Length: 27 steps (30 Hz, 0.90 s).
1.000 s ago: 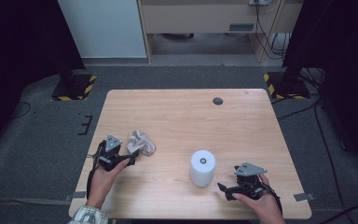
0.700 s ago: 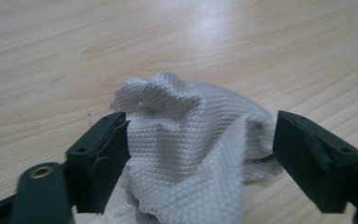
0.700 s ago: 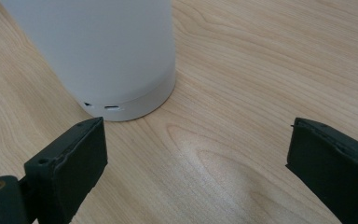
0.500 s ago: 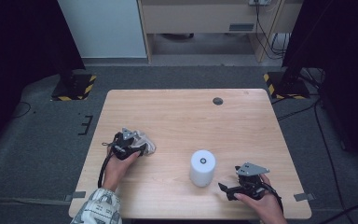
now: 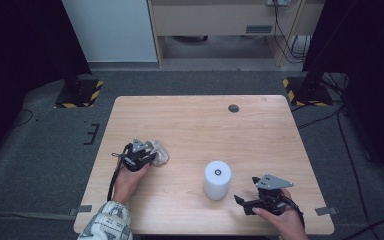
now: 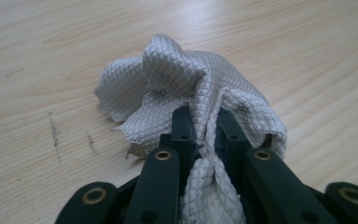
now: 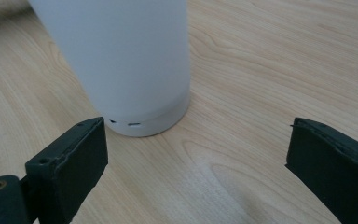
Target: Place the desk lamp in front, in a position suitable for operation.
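Pinching the crumpled grey cloth (image 6: 186,88), the left tool (image 6: 204,128) has just closed.

The white cylinder's (image 7: 121,60) top is cut off in the right gripper view; its material seems unclear.

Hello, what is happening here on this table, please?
A person works at a light wooden table with a two-jaw gripper in each hand. The left gripper has just closed its jaws on a crumpled grey quilted cloth, which lies on the table and is pinched between them. The right gripper rests open, facing a white upright cylinder without touching it. A small dark round disc lies near the far edge.
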Motion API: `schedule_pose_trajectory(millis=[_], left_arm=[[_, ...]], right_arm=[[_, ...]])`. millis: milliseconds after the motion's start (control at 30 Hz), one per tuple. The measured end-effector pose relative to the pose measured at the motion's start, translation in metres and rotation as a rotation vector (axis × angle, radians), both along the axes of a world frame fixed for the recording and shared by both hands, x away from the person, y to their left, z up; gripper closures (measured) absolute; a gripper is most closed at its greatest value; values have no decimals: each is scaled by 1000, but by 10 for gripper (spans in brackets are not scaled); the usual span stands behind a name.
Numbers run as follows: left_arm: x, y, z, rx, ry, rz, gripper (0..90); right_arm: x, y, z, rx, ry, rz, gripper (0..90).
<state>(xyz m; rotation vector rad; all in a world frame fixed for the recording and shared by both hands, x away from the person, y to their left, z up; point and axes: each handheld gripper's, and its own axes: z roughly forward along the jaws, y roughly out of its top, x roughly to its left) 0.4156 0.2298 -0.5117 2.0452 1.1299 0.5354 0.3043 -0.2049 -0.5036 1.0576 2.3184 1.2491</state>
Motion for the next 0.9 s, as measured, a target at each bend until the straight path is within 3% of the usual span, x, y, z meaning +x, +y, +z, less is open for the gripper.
schedule_pose_trajectory(millis=[133,367,633,900], left_arm=[[-21,-6,11,-62,-39,-25,797],[-52,-14,37,-128,-92,-104,795],[-73,-19,52,-152,-120,-164,793],[-84,-26,59,-161,-133,-216,793]], right_arm=[[-4,3,2,14,-11,16,53],[-10,11,7,25,-58,43,50],[1,38,18,77,-93,85,40],[20,55,24,53,-97,113,32]])
